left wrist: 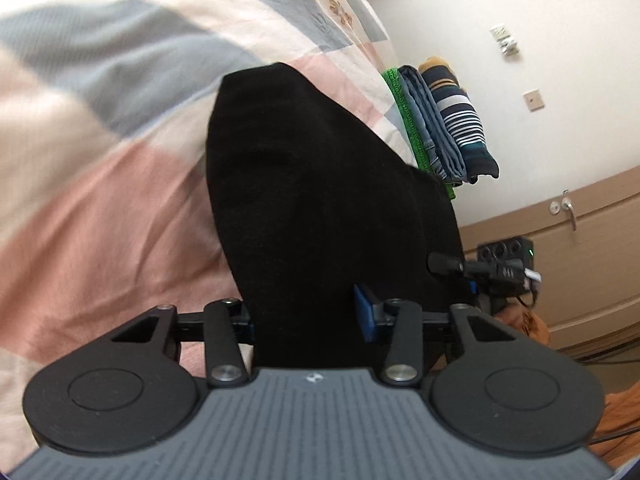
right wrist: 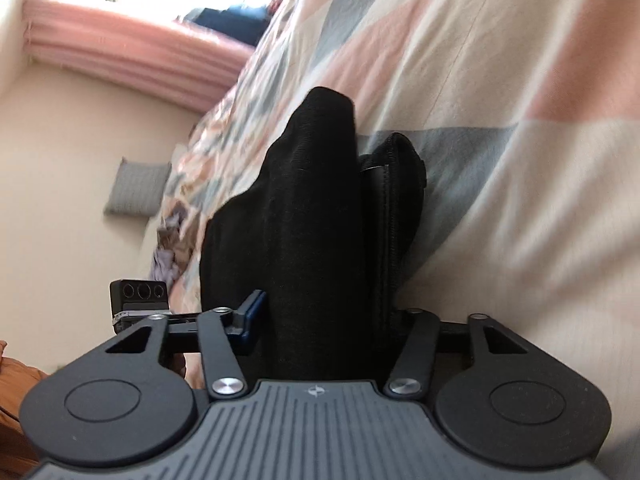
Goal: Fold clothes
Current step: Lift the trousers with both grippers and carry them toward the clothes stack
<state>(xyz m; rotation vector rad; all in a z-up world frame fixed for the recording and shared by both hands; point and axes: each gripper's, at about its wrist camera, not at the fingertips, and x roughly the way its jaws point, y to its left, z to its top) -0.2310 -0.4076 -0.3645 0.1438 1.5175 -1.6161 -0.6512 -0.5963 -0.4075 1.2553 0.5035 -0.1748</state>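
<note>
The left tongs (left wrist: pixel 308 316) pinch a fold of the black garment (left wrist: pixel 320 200), which stretches ahead of them over the patchwork bed cover (left wrist: pixel 100 160). The right tongs (right wrist: pixel 324 320) likewise clamp the same black cloth between partly closed fingers. Ahead and to the right of the left tongs stands a stack of folded clothes (left wrist: pixel 440 120).
</note>
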